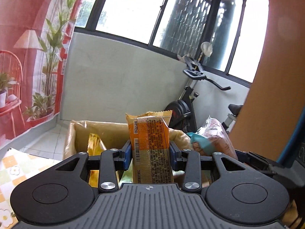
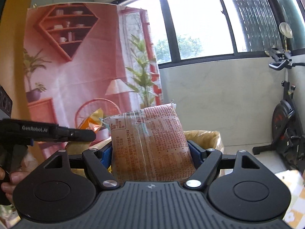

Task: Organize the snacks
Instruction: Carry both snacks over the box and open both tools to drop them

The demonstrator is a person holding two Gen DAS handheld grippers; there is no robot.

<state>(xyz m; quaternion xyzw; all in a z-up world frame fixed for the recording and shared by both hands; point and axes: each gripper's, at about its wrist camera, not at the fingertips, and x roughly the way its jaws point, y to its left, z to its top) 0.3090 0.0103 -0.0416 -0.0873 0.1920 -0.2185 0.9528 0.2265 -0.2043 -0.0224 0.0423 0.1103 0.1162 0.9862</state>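
My left gripper [image 1: 150, 152] is shut on a slim orange snack packet [image 1: 151, 143] that stands upright between its blue pads, printed back toward the camera. My right gripper [image 2: 150, 152] is shut on a wide reddish-brown snack bag [image 2: 150, 143], also upright with its text side facing me. That bag [image 1: 215, 133] shows at the right of the left wrist view, and the orange packet [image 2: 91, 123] shows at the left of the right wrist view beside the other gripper's black body [image 2: 47, 131]. Both packs are held above a cardboard box [image 1: 82, 131].
The box, lined with yellowish plastic [image 2: 205, 135], holds a yellow packet [image 1: 94, 143]. A checked flowered cloth [image 1: 15, 168] covers the table at the lower left. An exercise bike [image 2: 286, 118] stands by the wall under the windows. A printed pink backdrop [image 2: 80, 66] hangs at the left. A hand [image 2: 7, 179] grips the left tool.
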